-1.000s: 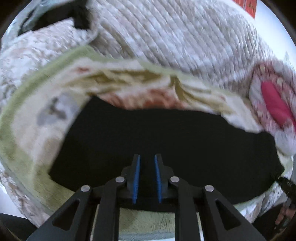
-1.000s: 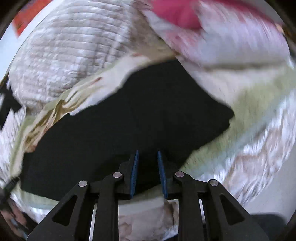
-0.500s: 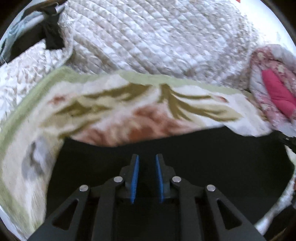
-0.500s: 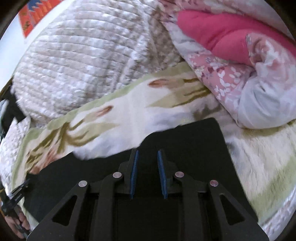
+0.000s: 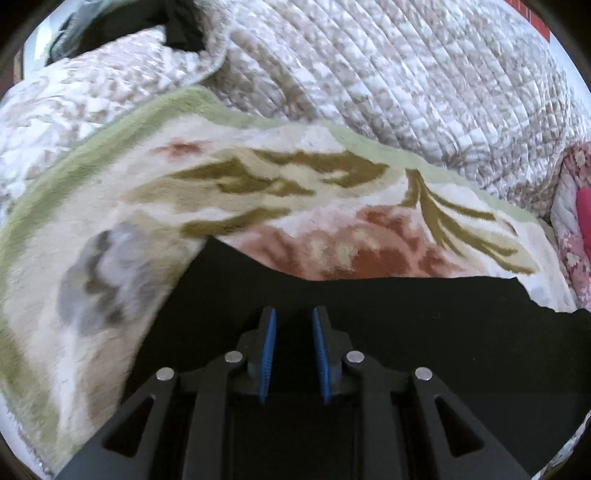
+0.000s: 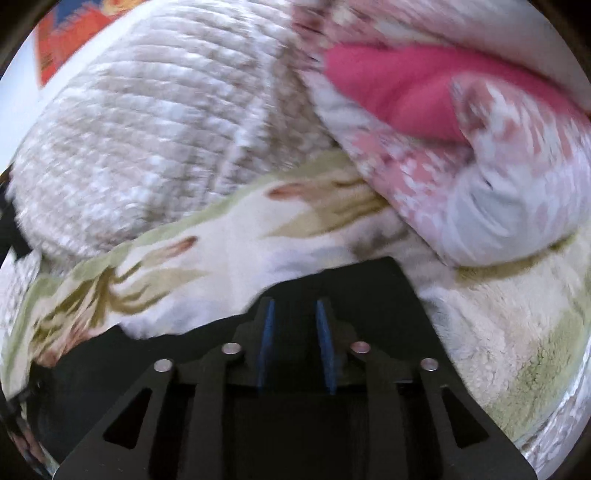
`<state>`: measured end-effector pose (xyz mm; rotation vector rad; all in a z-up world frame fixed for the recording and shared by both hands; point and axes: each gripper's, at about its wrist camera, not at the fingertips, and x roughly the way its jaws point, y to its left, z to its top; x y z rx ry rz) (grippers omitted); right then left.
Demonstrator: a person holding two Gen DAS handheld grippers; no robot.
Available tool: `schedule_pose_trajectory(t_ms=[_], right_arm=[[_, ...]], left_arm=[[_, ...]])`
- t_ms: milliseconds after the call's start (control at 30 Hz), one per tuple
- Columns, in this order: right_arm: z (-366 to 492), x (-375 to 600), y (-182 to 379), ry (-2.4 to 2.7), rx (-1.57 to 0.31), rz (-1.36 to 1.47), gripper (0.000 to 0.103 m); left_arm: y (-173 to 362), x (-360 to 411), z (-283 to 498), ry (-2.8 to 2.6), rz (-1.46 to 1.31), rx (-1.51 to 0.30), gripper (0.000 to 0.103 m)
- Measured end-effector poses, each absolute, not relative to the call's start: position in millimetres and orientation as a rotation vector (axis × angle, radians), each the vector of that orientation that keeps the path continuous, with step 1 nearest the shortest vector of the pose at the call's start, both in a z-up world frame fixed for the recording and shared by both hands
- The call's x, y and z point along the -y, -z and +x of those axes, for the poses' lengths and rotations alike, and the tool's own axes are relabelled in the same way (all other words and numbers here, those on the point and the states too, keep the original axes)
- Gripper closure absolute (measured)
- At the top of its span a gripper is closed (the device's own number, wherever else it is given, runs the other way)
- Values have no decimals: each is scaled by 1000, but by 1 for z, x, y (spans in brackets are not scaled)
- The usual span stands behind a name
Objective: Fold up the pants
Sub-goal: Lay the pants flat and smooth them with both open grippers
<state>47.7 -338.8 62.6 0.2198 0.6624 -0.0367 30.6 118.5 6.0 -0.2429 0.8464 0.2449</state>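
The black pants [image 5: 424, 332] lie flat on a floral fleece blanket [image 5: 258, 192] and fill the lower part of both views. My left gripper [image 5: 294, 321] hangs over the pants near their left end, its blue pads a small gap apart with nothing seen between them. My right gripper [image 6: 294, 314] is over the right end of the pants [image 6: 369, 288], close to their far edge, its pads also a small gap apart. Whether cloth is pinched lower down between either pair of pads is hidden by the black fabric.
A quilted beige bedspread [image 5: 388, 74] rises behind the blanket. A pink floral pillow [image 6: 461, 122] lies at the right, just beyond the pants' right end. A dark item [image 5: 177, 22] sits at the far left. A red poster [image 6: 59, 44] hangs on the wall.
Both grippers dropped toward the pants over the second; the blanket now fills more of each view. The left view has shifted left since half a second ago. The pad gaps look unchanged.
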Motion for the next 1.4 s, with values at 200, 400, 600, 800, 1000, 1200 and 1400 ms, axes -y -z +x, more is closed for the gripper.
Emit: schedule_pose_trajectory(t_ms=[200, 400, 600, 800, 1000, 1200, 1400], right_arm=[[29, 272, -52, -160, -718, 67, 62], [3, 226, -27, -275, -787, -32, 62], [-6, 203, -10, -279, -751, -203, 45], [-6, 199, -8, -274, -757, -204, 35], [-30, 190, -26, -308, -637, -246, 35], [-38, 167, -12, -392, -671, -284, 35], [-31, 169, -4, -397, -712, -241, 35]], left_arm=[[-17, -112, 5, -211, -273, -803, 75], [-9, -52, -14, -38, -175, -830, 73], [-4, -20, -18, 2, -50, -823, 61], [-3, -20, -19, -4, -45, -820, 56], [-13, -16, -30, 18, -71, -797, 56], [-12, -1, -37, 57, -40, -792, 56], [-2, 9, -37, 58, 10, -804, 55]])
